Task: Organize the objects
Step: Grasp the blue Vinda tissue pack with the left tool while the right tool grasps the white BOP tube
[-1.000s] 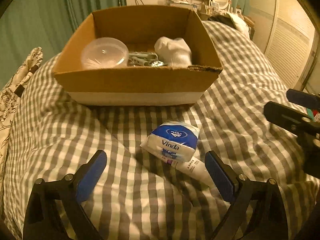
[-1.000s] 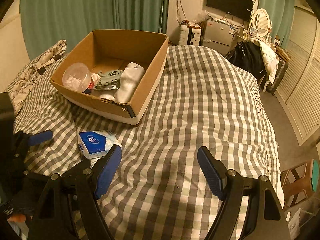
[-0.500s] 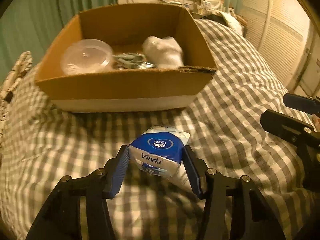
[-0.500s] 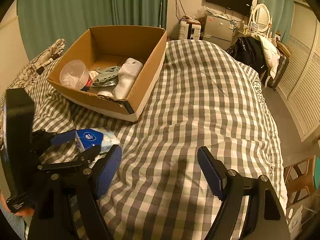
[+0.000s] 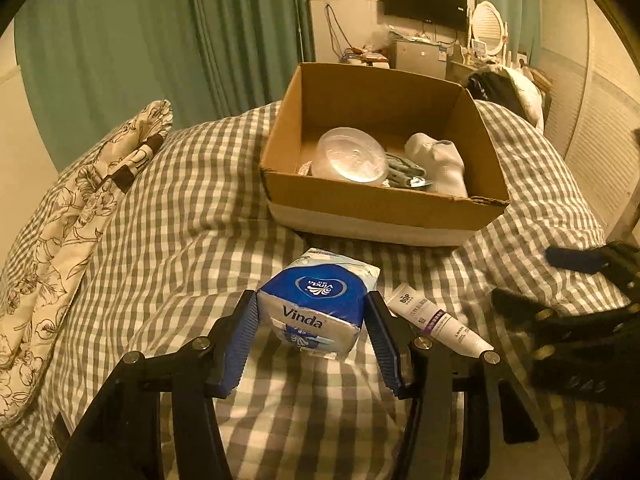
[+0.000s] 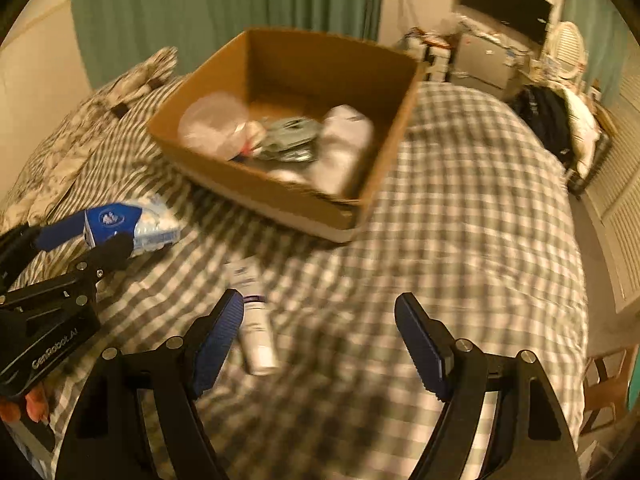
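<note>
My left gripper (image 5: 312, 320) is shut on a blue and white Vinda tissue pack (image 5: 316, 304) and holds it above the checked bedspread; it also shows in the right wrist view (image 6: 128, 222). A white tube (image 5: 436, 322) lies on the bed just right of it, and in the right wrist view (image 6: 256, 320) close to the left fingertip of my right gripper (image 6: 320, 332), which is open and empty. A cardboard box (image 5: 384, 204) behind holds a clear plastic bowl (image 5: 348, 160), a white sock (image 5: 440, 164) and grey-green items.
A floral pillow (image 5: 72, 220) lies at the left of the bed. Green curtains, a TV, a mirror and a dresser stand behind the bed. The bed's right edge drops off next to louvred doors (image 6: 624, 216). A stool (image 6: 608, 384) stands at lower right.
My left gripper closed on the tissue pack and lifted it, which uncovered the white tube. My right gripper swung left toward the tube.
</note>
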`<action>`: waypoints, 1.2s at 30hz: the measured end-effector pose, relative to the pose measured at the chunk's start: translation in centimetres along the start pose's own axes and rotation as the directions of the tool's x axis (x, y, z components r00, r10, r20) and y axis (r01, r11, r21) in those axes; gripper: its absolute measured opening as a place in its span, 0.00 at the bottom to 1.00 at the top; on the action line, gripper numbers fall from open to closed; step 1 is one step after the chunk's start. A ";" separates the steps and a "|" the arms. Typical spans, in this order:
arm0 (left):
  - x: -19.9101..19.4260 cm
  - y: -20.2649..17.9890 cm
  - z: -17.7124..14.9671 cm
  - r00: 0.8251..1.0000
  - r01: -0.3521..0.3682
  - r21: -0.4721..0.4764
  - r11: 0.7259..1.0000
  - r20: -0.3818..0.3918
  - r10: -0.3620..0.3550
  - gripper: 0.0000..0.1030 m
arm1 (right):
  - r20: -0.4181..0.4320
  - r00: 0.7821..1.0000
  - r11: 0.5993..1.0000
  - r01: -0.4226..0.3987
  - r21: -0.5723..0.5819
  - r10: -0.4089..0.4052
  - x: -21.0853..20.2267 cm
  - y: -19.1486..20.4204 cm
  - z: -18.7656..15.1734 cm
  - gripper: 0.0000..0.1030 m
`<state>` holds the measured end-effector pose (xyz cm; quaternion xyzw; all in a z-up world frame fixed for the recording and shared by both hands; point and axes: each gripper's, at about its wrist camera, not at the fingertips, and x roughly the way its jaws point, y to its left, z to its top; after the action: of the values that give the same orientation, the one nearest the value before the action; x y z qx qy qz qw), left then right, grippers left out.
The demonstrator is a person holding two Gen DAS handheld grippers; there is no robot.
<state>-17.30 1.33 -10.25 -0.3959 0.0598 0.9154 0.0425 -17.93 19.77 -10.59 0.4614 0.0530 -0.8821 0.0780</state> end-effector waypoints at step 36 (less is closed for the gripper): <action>-3.5 0.2 -2.4 0.999 0.028 -0.007 1.000 0.024 -0.028 0.54 | -0.012 1.000 0.997 -0.028 -0.078 0.028 -2.8 4.2 -1.5 0.23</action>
<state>-13.17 0.72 -9.29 -0.3860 0.0503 0.9195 0.0546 -14.35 16.12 -9.25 0.4637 0.0814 -0.8756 0.1080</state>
